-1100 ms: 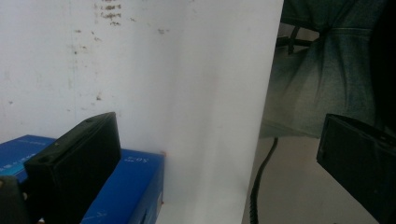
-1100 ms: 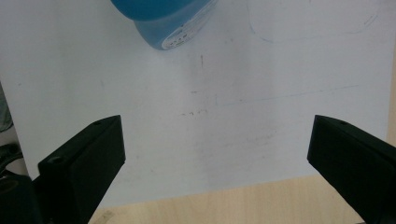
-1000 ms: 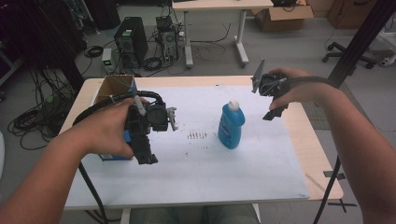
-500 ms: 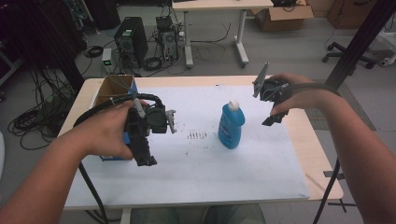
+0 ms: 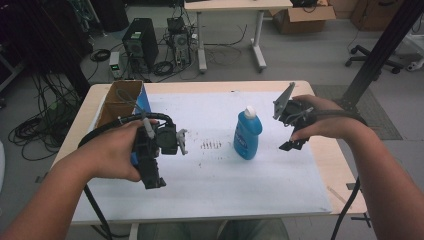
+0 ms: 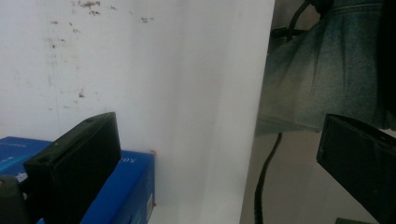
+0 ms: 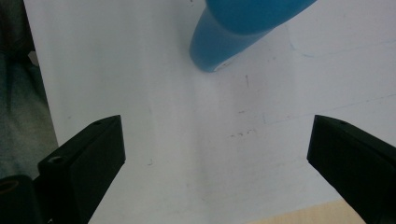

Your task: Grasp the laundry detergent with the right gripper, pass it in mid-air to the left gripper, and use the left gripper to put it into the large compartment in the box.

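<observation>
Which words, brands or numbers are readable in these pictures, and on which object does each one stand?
Nothing can be read for certain.
Blue box: white letters on its side, partly hidden by the left gripper's jaw and blurred; unreadable.
Blue bottle: no legible label.
White sheet: dark smudges near the middle, not writing.

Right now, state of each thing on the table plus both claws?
Blue bottle: upright on the white sheet, white cap on, untouched.
Cardboard box: open at the top, at the table's far left.
Blue box: flat on the sheet beside the left claw.
Left claw: open, holding nothing.
Right claw: open, holding nothing, beside the bottle.
</observation>
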The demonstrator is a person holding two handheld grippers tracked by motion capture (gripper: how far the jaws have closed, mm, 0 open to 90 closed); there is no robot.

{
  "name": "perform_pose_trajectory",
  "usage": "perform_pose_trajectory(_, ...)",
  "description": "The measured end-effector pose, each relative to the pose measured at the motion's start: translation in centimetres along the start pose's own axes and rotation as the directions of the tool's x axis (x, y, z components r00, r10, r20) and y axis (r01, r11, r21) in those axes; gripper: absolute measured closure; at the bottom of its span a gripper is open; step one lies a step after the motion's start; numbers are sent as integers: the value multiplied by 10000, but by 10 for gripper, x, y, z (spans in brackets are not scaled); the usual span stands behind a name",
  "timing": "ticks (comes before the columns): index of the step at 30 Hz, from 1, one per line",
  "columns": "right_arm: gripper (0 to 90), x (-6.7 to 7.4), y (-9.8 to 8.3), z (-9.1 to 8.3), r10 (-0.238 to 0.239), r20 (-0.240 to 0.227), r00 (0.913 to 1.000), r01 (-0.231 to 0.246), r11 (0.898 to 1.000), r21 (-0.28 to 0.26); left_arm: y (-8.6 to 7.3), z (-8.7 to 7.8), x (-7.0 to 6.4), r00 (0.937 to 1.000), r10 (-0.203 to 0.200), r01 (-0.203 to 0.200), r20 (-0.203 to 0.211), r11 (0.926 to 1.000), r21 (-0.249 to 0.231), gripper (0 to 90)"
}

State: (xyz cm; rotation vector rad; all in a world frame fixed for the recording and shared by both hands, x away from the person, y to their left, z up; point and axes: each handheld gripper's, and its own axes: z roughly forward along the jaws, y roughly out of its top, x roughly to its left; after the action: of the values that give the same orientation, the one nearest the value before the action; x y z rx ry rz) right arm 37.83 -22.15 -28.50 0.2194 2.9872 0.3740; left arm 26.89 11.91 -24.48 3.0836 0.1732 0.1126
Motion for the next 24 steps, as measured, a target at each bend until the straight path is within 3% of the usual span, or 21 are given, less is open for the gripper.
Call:
perform_pose_trajectory(7,43,15,-6,7,142,31,9999,-142,9998,-130,1,8,-4,10000,17,-17,-32,9999,102,3)
perform_pose_trajectory(15,43,28,-13,20,636,-83,9979,-639,9968,-488,1,10,-7,10000,4,-3,-86,9999,108,3)
perform_pose_trajectory(24,43,36,-16,41,1374,15,9905,-1365,9853,-1030,-2,17,-7,10000,-34,35,-29,9994,336,3)
